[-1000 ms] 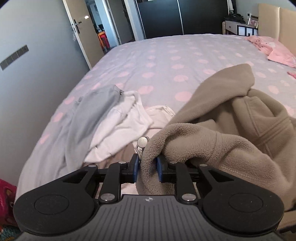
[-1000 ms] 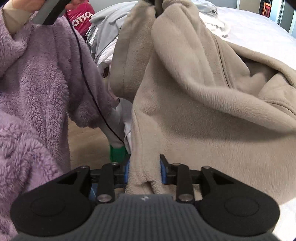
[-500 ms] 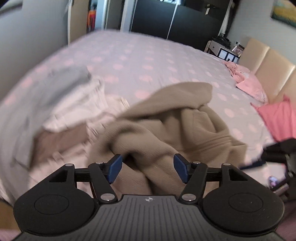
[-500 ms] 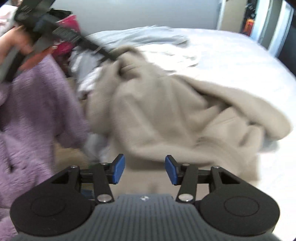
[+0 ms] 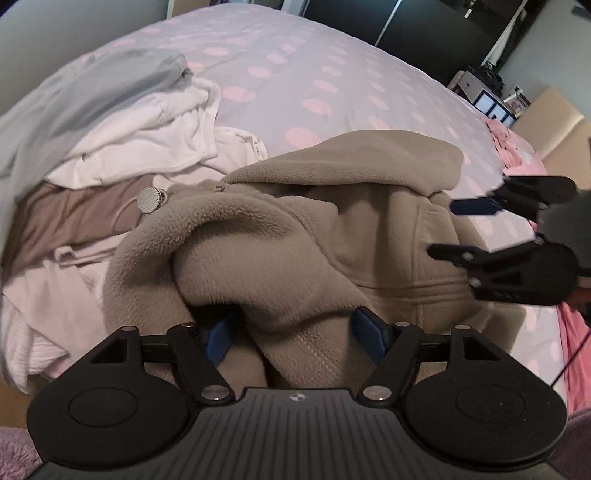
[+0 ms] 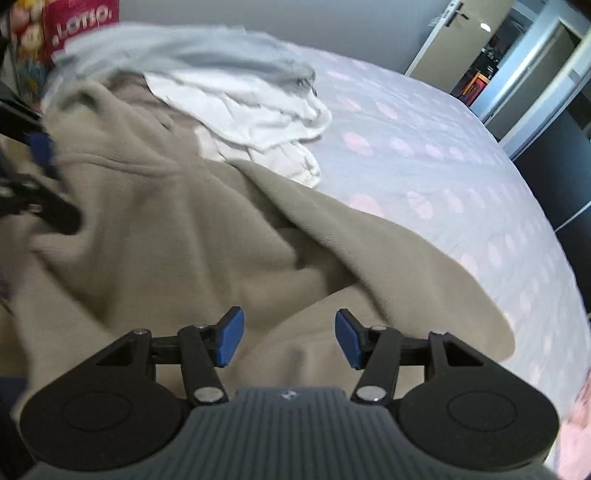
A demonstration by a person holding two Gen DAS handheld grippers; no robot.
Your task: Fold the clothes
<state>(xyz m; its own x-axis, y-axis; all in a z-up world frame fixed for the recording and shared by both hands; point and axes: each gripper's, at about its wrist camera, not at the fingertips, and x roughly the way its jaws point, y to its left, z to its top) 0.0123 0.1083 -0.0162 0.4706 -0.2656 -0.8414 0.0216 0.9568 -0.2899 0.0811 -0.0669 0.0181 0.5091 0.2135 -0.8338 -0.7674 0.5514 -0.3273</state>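
A beige fleece jacket (image 5: 332, 240) lies crumpled on the bed, its round metal snap (image 5: 149, 199) at the left. My left gripper (image 5: 295, 328) hovers over its near edge with the jaws opening; a fold bulges up between the blue pads without being pinched. My right gripper (image 6: 290, 339) is over the jacket (image 6: 184, 229) too, jaws opening, with only fabric below them. Each gripper shows in the other's view: the right gripper (image 5: 461, 230) at the jacket's right side, the left gripper (image 6: 48, 181) at the frame's left edge, blurred.
A heap of grey (image 5: 110, 85), white (image 5: 155, 136) and brown (image 5: 74, 218) clothes sits left of the jacket. The lilac, pink-dotted bed sheet (image 5: 295, 74) stretches behind. Pink bedding (image 5: 517, 147) lies by the headboard. A printed bag (image 6: 74, 22) stands past the bed's corner.
Both grippers were shut on the hanging fleece jacket; they have let go and their jaws have spread. The jacket now lies on the bed. The right gripper has swung out over the bed.
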